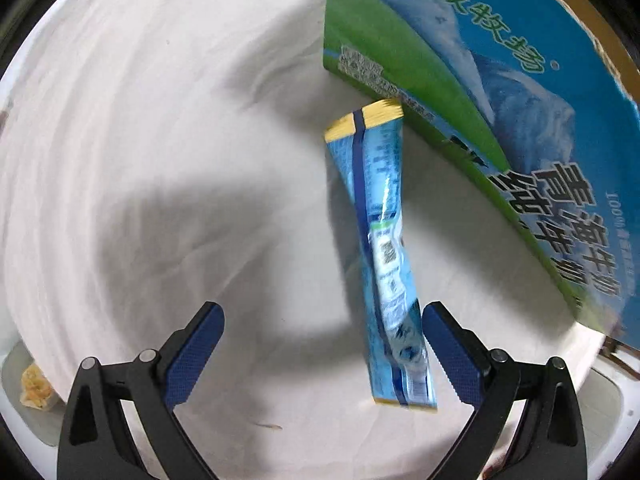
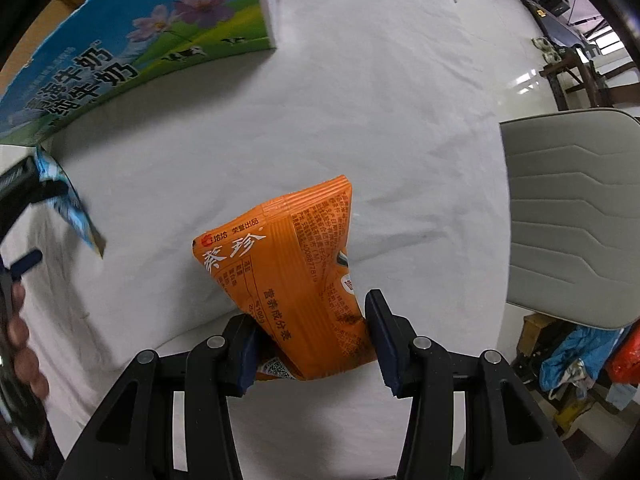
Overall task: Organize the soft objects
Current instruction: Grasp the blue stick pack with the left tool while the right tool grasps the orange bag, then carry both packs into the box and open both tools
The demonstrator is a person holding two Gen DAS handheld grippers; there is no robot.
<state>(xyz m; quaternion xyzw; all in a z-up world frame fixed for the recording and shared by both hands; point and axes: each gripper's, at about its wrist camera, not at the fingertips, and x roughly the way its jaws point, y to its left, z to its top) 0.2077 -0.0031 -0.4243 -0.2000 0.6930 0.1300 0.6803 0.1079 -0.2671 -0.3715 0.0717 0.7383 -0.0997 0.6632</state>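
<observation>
In the left wrist view a long blue packet (image 1: 384,248) with yellow ends hangs blurred between my left gripper's (image 1: 322,354) wide-open jaws, next to the right finger (image 1: 452,356), over the white cloth. It also shows in the right wrist view (image 2: 68,204) at the left edge, beside the left gripper. My right gripper (image 2: 310,338) is shut on an orange snack packet (image 2: 296,280), holding its lower end above the cloth. A blue-green milk carton box (image 1: 500,92) stands to the right in the left wrist view; in the right wrist view the box (image 2: 120,52) is at top left.
The white cloth (image 1: 160,160) covers the table. A grey chair (image 2: 572,216) stands past the table's right edge, with bags on the floor below it. A yellowish crumpled item (image 1: 36,390) lies off the cloth at lower left.
</observation>
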